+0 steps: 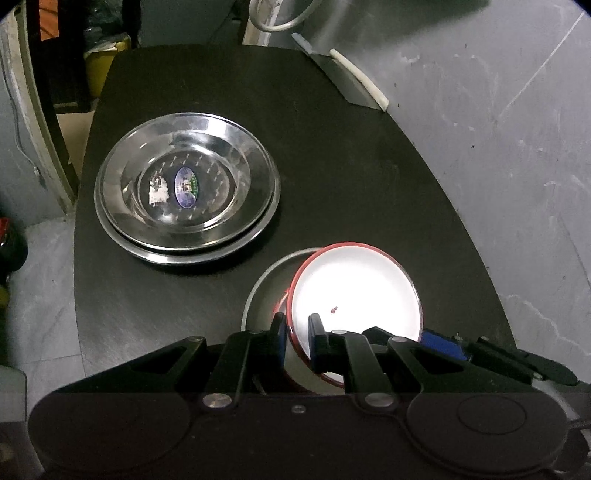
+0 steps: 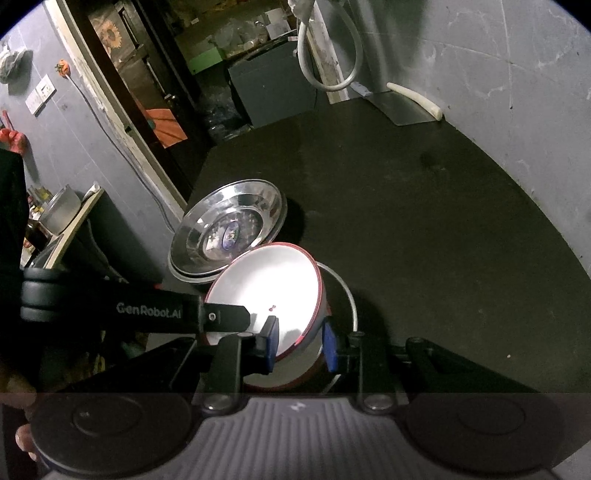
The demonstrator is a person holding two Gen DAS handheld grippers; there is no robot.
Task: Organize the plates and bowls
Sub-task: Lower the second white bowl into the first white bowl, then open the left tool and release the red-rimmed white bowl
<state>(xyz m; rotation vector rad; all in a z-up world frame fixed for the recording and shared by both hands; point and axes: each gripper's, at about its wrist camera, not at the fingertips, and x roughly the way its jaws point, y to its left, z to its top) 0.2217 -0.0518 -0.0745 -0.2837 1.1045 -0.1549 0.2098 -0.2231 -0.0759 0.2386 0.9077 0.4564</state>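
Note:
A white bowl with a red rim (image 1: 354, 288) (image 2: 269, 280) hangs tilted over a steel bowl (image 1: 258, 284) (image 2: 347, 291) near the front of the black table (image 1: 369, 166) (image 2: 406, 221). My left gripper (image 1: 297, 332) is shut on the near-left part of its rim. My right gripper (image 2: 301, 343) straddles the rim on the other side, one pad inside and one outside, with a visible gap. Its blue pad (image 1: 443, 347) shows at the right of the left wrist view. Two stacked steel plates (image 1: 186, 184) (image 2: 229, 229) lie to the left.
A cleaver with a white handle (image 1: 347, 77) (image 2: 406, 103) lies at the table's back by the grey wall. A hose loop (image 1: 280, 18) (image 2: 328, 66) hangs behind it. The table's left edge drops to the floor beside a doorway.

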